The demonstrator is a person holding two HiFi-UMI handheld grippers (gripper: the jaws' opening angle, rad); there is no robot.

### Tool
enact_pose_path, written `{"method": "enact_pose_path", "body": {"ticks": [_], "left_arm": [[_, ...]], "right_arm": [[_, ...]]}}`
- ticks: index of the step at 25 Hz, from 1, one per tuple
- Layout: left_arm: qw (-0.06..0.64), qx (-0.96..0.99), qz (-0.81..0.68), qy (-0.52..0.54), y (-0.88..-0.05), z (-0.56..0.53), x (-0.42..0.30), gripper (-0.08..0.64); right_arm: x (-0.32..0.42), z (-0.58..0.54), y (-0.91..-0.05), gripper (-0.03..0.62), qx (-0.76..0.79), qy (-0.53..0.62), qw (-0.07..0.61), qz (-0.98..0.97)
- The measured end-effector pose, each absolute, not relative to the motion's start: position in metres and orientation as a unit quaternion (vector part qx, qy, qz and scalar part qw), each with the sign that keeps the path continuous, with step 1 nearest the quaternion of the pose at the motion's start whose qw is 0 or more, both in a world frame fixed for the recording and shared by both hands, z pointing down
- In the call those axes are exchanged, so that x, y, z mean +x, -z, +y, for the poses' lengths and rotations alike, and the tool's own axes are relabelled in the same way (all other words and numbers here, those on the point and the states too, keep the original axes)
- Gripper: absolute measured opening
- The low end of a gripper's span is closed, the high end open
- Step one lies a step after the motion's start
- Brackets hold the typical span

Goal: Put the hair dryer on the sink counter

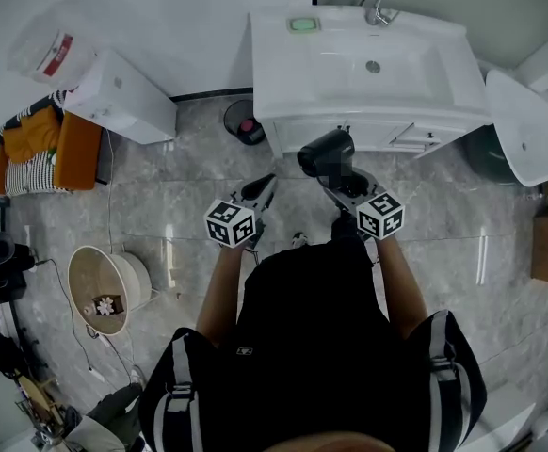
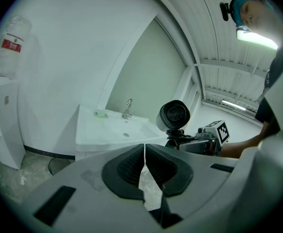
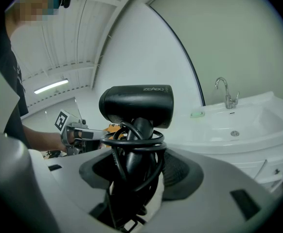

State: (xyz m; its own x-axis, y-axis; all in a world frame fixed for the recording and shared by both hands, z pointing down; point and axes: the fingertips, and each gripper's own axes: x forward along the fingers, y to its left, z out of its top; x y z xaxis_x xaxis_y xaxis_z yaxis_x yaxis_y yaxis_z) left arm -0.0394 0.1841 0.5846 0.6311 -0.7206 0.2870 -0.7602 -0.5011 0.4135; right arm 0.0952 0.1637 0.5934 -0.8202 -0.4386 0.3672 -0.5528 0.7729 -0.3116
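Held item: the hair dryer [image 1: 326, 152] sits at centre frame in the head view, just below the front edge of the sink counter [image 1: 283, 69] and not yet over it.
Right gripper [image 3: 136, 174]: jaws clamp the dryer's handle, with the black cord [image 3: 132, 140] looped round the handle above the pads.
Left gripper [image 2: 144, 166]: jaws closed together with nothing between them; it carries no load.
Dryer axis: the handle runs along the right gripper's jaws; in the right gripper view, the barrel lies crosswise above them, nozzle end toward the right of the frame.
Governing relation: the counter lies ahead of the fingers, toward the top of the head view. In the right gripper view it appears at right, with the faucet [image 3: 226, 93] behind the basin.
Nearer hand: the right, which already holds the load.
Probable landing zone: the bare counter at upper centre, left of the basin [image 1: 387, 69].
Judged risk: a loose cord loop may snag on release.
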Motion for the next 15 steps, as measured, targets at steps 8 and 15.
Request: {"method": "enact_pose_path", "body": {"ticks": [8,15], "left_arm": [[0.258,0.866,-0.426,-0.039,-0.5846,0.1863,-0.0458,0.02],[0.26,0.864,-0.429,-0.038,-0.5841,0.1837,-0.0478,0.02]], "right_arm": [[0.092,0.1638,-0.5949,0.301,0.274,-0.211,0.135,-0.929],[0.0921,0.1629,-0.5955,0.302,0.274,-0.216,0.137,-0.927]]}}
